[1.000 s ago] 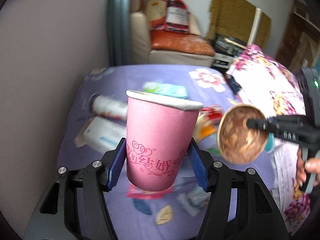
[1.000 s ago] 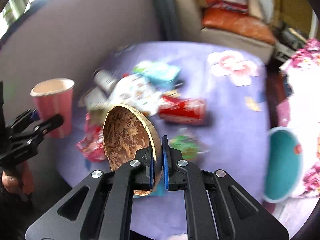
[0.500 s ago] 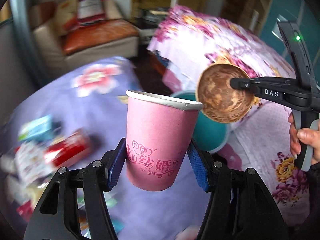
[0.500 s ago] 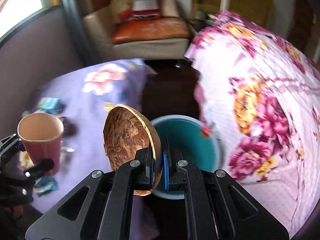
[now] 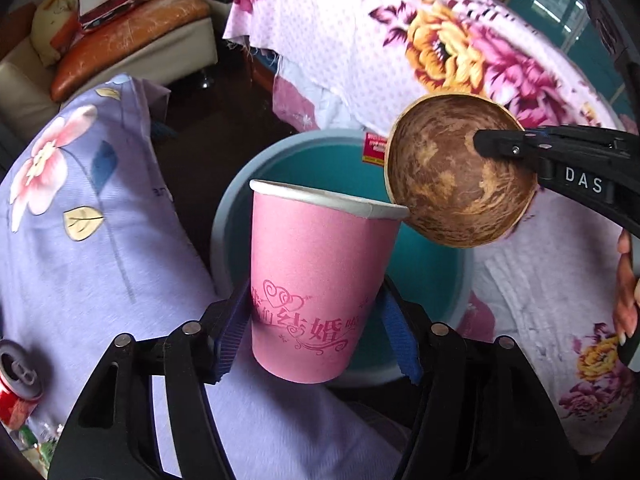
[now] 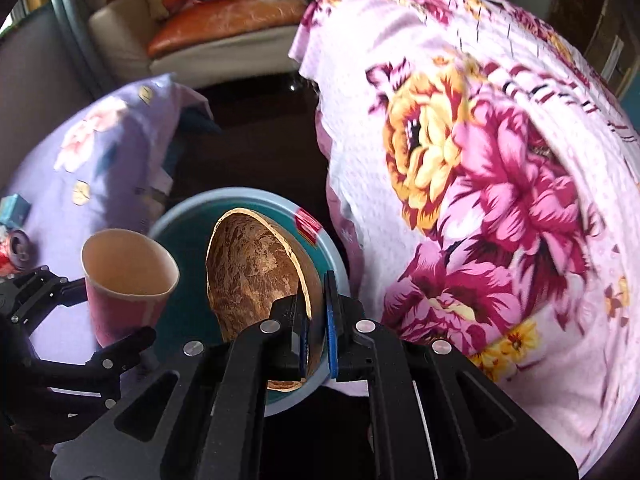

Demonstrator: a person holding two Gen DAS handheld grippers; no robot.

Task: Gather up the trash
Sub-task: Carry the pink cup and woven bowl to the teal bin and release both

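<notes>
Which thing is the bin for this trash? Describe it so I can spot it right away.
Look at the dark floor gap between the lavender flowered cloth and the pink floral cloth. There stands a round teal bin with a pale rim, open on top, below the pink paper cup and coconut shell. It alone is teal, with a red sticker.

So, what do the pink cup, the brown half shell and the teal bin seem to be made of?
The pink cup looks like matte paper: rolled white rim, printed design. The brown half shell seems to be coconut shell, mottled and fibrous, with a thin pale edge. The teal bin is probably plastic: smooth, even colour, moulded rim.
</notes>
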